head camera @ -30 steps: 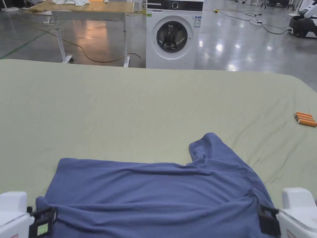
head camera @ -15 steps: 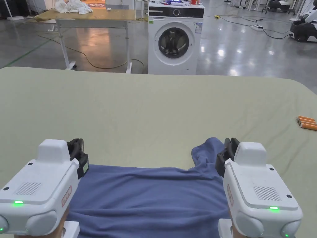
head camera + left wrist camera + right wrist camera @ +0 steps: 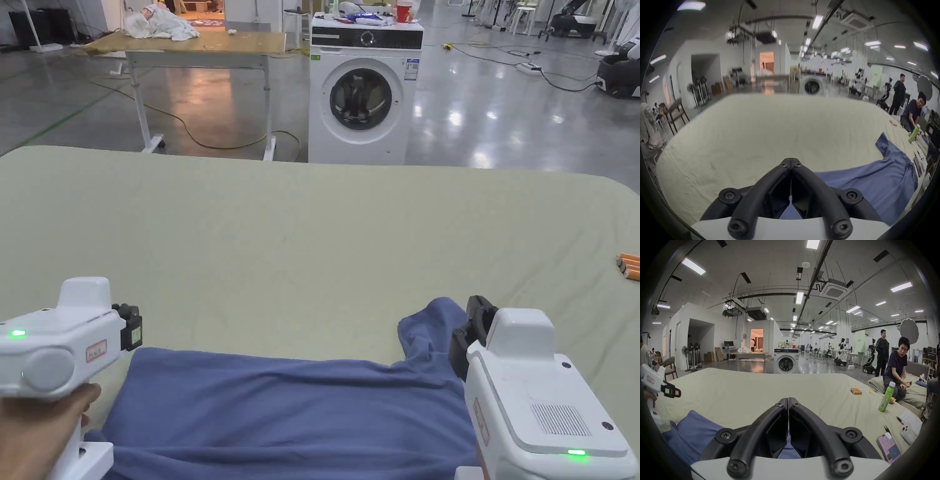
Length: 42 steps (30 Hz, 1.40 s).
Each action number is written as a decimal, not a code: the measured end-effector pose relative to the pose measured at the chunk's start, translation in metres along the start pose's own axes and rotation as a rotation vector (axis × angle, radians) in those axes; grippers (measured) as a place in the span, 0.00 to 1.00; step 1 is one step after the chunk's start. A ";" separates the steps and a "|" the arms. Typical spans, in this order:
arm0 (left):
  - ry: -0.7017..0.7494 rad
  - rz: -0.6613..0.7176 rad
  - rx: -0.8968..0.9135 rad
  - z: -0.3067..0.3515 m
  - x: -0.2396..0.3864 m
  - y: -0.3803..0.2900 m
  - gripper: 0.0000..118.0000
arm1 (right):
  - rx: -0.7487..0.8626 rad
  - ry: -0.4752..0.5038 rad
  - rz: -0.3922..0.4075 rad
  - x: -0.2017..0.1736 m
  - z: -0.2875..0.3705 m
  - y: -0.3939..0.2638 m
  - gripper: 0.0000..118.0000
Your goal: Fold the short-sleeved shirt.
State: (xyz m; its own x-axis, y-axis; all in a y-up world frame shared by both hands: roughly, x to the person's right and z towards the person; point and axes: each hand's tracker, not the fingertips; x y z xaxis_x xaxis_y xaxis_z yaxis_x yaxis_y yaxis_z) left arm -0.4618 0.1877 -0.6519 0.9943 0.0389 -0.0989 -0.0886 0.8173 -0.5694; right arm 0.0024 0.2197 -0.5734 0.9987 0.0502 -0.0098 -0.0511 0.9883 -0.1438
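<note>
A blue short-sleeved shirt (image 3: 294,406) lay spread on the near part of a pale green bed sheet (image 3: 312,250), one sleeve (image 3: 428,328) sticking up towards the far side. I held my left gripper (image 3: 791,162) above the shirt's left far corner and my right gripper (image 3: 788,400) just beside the sleeve. Both pairs of jaws were pressed together with nothing between them. The cloth looked thin, light and limp, wrinkling easily, so I judged it would sag and slide unless pinched firmly at a hem or seam. The sleeve edge and far corners seemed the best places to grip.
</note>
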 end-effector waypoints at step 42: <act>-0.118 -0.057 -0.115 0.011 0.013 -0.007 0.00 | -0.901 0.045 -0.012 0.134 -0.225 -0.083 0.07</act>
State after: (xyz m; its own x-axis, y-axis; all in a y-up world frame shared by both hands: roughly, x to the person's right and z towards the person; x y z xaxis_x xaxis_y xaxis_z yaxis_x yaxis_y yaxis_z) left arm -0.4479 0.1885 -0.6404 0.9973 0.0673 0.0286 -0.0316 0.7494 -0.6614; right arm 0.1398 0.1117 -0.7850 0.9991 0.0163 -0.0391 -0.0420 0.5000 -0.8650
